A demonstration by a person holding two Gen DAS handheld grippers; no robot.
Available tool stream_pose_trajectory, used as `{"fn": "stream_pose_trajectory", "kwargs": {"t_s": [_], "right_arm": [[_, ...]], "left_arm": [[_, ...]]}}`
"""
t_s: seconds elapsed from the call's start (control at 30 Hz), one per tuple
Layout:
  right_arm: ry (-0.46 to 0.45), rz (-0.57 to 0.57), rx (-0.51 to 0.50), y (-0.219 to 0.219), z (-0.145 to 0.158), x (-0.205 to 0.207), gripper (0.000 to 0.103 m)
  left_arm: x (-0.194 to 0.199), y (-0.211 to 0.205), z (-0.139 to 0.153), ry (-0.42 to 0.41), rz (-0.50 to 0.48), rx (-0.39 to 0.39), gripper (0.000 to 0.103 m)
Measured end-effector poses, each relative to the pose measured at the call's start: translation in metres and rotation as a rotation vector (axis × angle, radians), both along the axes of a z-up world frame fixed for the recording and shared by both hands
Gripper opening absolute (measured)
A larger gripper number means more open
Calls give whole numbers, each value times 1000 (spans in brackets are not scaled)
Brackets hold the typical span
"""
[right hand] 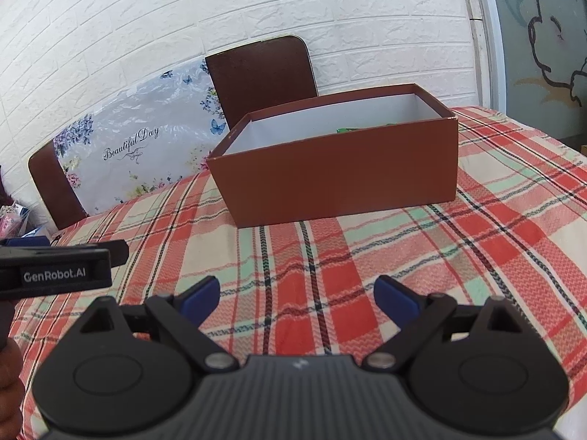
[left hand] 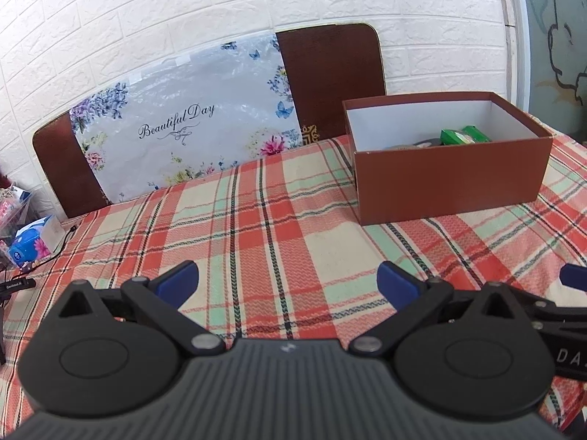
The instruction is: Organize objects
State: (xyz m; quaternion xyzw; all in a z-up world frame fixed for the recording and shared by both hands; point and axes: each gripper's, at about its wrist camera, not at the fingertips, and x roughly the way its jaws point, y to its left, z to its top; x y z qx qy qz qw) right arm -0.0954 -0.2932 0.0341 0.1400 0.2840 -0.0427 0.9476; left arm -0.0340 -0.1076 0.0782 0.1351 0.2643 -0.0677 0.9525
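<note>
Brown cardboard box is sitting open-topped on a red, green and cream plaid tablecloth, toward the far right of the table, with a green packet lying inside against its white lining. Left gripper is hovering low over the cloth, blue-tipped jaws spread wide and holding nothing. Right gripper is hovering likewise beside it, jaws apart and empty. Behind, a floral bag reading "Beautiful Day" is leaning on a brown chair back.

The box hides nearly all its contents behind its near wall — only a green packet and something grey, unidentifiable, show.
</note>
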Motion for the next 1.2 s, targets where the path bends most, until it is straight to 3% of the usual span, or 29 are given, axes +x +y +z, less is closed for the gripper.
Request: {"fn": "stream_pose_trajectory", "kwargs": {"t_s": [1.2], "right_arm": [[30,-11,11,-4,-9,6,96]], "left_arm": [[7,-13,-10,95,-29,21,103]]}}
